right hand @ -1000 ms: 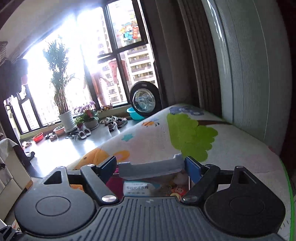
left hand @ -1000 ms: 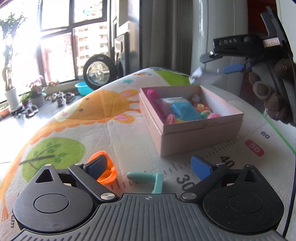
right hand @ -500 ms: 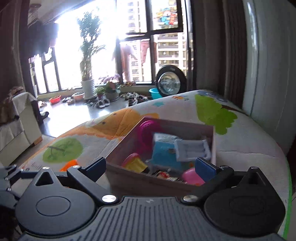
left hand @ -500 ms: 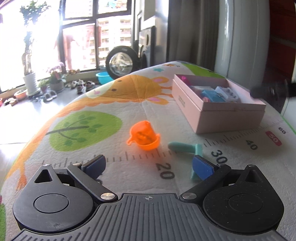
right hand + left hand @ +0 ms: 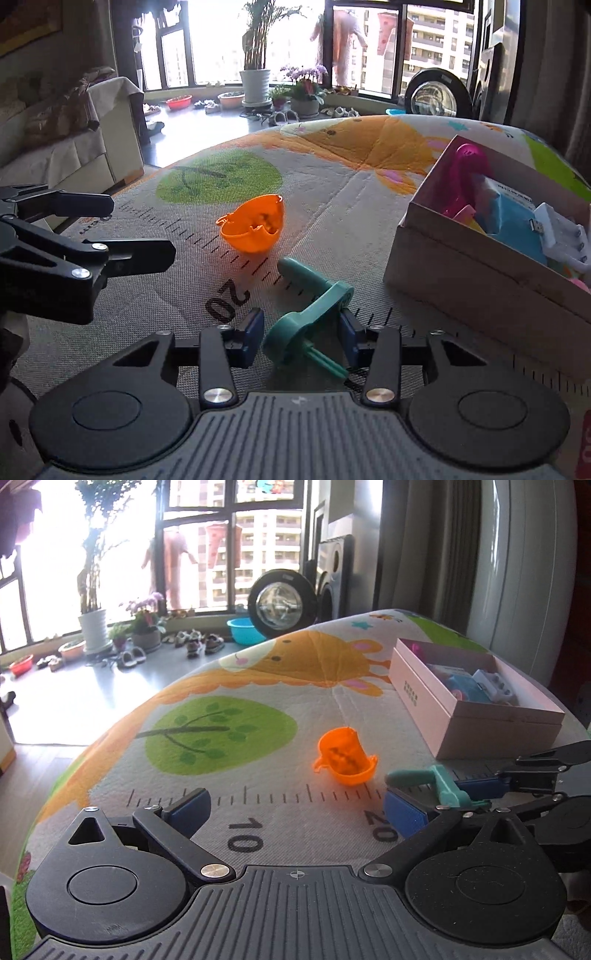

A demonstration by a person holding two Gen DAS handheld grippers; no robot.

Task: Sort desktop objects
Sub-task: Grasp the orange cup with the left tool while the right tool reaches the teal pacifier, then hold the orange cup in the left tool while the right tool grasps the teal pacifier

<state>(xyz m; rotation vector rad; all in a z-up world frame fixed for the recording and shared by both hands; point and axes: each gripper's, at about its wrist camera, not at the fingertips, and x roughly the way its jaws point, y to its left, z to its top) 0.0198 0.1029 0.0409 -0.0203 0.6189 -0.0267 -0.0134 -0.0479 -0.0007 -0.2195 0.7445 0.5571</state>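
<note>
Teal crank toy [image 5: 312, 306] lies on the mat [image 5: 332, 192], at 9 o'clock of the pink box [image 5: 480, 280]; right gripper [image 5: 301, 332] straddles it, unclenched; close squarely on the flat arm; left gripper [image 5: 295, 810] waits spread, empty.

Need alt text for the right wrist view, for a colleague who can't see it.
The right gripper, open, straddles a teal crank-shaped toy lying on the play mat. An orange cup lies tipped beyond it, and a pink box of toys sits to the right.
</note>
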